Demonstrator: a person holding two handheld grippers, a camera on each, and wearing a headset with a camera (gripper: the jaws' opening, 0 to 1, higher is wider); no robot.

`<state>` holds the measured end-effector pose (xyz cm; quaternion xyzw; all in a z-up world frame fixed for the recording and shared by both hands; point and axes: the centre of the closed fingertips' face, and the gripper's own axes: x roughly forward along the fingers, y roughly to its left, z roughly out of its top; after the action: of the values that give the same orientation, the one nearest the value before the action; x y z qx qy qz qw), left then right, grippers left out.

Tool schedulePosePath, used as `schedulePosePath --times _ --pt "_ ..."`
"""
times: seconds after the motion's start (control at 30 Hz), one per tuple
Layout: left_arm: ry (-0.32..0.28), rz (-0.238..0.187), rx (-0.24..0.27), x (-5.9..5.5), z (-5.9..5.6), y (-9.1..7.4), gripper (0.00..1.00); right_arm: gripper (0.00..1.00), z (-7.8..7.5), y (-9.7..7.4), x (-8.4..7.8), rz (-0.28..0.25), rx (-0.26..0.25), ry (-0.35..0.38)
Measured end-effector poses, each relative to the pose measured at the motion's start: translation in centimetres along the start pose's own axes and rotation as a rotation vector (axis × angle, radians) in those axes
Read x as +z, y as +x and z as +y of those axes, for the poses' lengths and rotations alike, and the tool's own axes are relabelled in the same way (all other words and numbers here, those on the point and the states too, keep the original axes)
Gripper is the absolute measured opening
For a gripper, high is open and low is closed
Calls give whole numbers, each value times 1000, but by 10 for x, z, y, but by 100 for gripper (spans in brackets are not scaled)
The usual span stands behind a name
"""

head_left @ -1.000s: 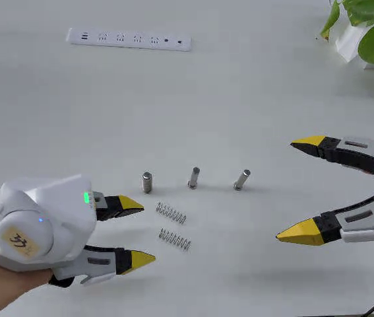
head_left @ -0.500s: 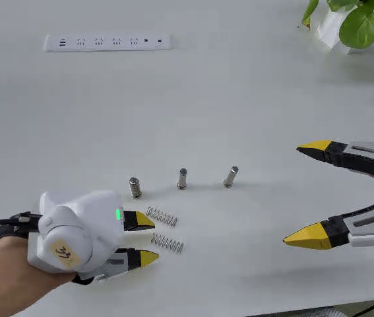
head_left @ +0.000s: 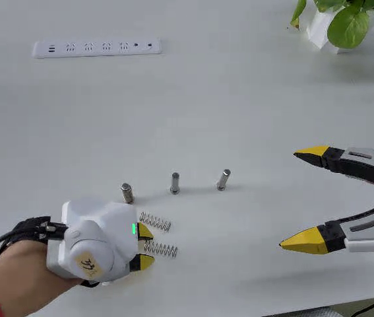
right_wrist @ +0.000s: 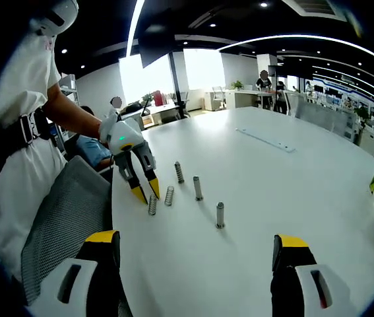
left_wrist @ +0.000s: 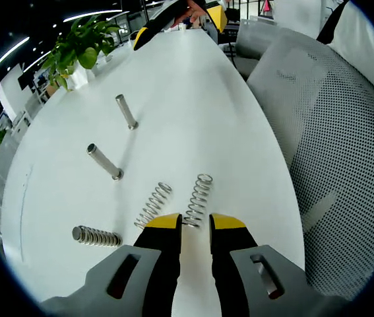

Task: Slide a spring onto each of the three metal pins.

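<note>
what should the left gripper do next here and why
Probably ease the left gripper slightly forward and shut on the spring. Its jaws stand a little apart, with that spring's near end right at the gap between the tips and not gripped. The middle pin and far pin are bare, so this spring is needed for one of them.

Bare table [head_left: 252, 119] lies between pins [head_left: 175, 183] and right tongs [head_left: 289, 199].
</note>
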<state>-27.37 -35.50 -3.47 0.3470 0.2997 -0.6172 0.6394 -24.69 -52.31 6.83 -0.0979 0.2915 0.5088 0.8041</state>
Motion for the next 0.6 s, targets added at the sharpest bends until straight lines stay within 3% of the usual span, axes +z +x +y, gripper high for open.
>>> schedulePosePath --times 0.6 --pt "20 37 -3 -1 0 0 8 95 1 0 0 -14 -12 7"
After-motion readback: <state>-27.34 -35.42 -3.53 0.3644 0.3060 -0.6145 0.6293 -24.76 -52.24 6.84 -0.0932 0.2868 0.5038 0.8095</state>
